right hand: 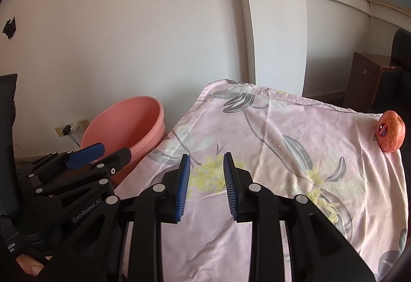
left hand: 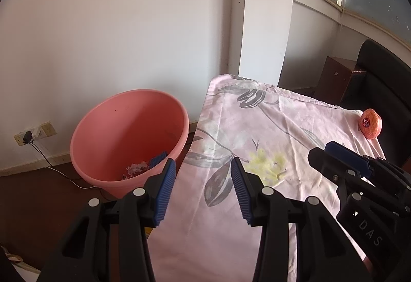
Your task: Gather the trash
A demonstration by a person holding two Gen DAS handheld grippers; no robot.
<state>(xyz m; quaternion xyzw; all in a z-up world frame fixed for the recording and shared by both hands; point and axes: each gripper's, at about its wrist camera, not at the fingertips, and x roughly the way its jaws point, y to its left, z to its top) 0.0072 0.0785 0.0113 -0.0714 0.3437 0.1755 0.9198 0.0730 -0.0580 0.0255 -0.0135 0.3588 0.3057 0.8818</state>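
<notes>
**Left wrist view: trash already in the bucket, table almost bare**

Left wrist view: the pink bucket (left hand: 128, 138) stands on the floor, just beside the table (left hand: 257, 127) with the flowered cloth. Some crumpled trash (left hand: 137, 169) lies at the bottom of the bucket, so I judge that part is done. The left gripper (left hand: 203, 189) hovers wide open over the table edge nearest the bucket, and it holds nothing.

Right wrist view: on the table only an apple (right hand: 391, 130) shows, at the corner farthest from the bucket; no loose trash is visible. The right gripper (right hand: 206, 187) is partly open, narrower than the left, empty, above the cloth.
</notes>
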